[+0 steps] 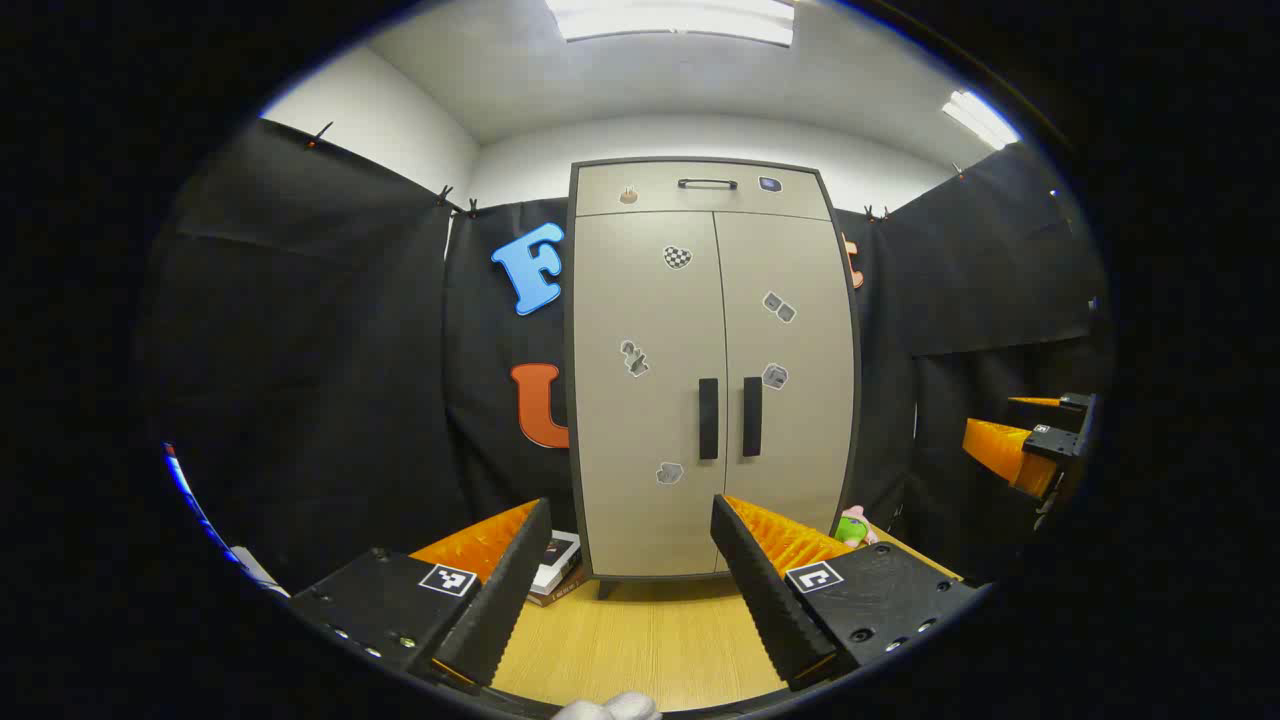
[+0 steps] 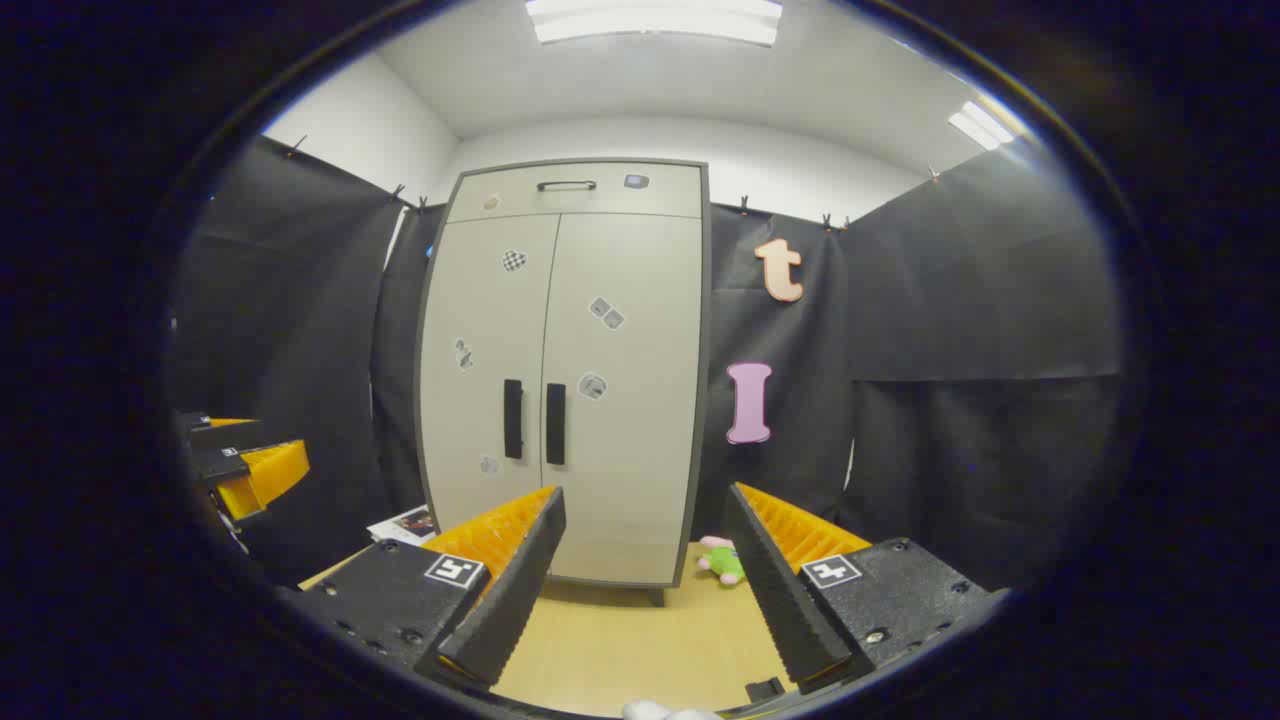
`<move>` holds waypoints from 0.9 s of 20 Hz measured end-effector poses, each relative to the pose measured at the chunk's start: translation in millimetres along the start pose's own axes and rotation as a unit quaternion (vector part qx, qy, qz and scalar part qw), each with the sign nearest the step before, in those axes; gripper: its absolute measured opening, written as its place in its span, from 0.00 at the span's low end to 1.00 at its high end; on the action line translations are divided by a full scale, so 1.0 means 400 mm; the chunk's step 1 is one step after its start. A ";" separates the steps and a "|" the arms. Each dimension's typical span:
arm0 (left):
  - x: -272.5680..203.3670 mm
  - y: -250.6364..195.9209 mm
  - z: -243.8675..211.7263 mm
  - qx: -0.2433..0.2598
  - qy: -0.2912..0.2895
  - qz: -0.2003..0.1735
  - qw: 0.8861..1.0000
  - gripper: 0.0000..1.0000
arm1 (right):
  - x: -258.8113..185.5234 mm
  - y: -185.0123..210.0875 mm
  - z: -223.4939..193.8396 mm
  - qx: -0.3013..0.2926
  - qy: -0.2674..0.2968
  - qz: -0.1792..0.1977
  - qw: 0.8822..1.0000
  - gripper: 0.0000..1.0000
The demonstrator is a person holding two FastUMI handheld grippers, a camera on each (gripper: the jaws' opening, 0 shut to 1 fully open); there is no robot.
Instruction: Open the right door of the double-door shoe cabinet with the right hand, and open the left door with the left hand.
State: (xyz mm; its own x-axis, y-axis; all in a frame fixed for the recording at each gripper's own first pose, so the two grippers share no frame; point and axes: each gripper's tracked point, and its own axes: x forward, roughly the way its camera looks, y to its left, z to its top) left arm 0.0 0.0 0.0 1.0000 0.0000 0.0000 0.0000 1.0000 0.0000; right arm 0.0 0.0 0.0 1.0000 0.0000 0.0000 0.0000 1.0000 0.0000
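On the wooden table (image 1: 650, 640), both grippers are gaping wide, holding nothing: left gripper (image 1: 630, 530), right gripper (image 2: 645, 515), facing the shut shoe cabinet (image 1: 710, 370).

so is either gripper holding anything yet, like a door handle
Nothing is held. The left gripper and right gripper are both open, short of the closed cabinet and its handles.

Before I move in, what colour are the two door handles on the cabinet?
Black, both handles, against beige doors. Clearest in the left gripper view.
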 end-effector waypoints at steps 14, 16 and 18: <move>0.001 0.012 -0.011 0.007 0.003 0.004 1.000 0.96 | 0.032 0.011 -0.011 -0.005 0.003 -0.002 1.000 1.00; -0.005 0.018 -0.017 0.011 0.005 0.005 1.000 0.96 | 0.053 0.028 -0.019 -0.007 0.008 0.001 1.000 1.00; -0.012 0.027 -0.026 0.013 0.006 0.007 1.000 0.96 | 0.081 0.049 -0.019 -0.010 0.008 0.007 1.000 0.99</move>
State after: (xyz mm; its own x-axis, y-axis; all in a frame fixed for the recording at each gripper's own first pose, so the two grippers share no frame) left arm -4.9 10.7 -10.2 0.9998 0.0136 -0.0118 -0.0133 0.9996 0.0259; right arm 32.5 19.5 -7.6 0.9998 0.0129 -0.0153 -0.0132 0.9997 -0.0196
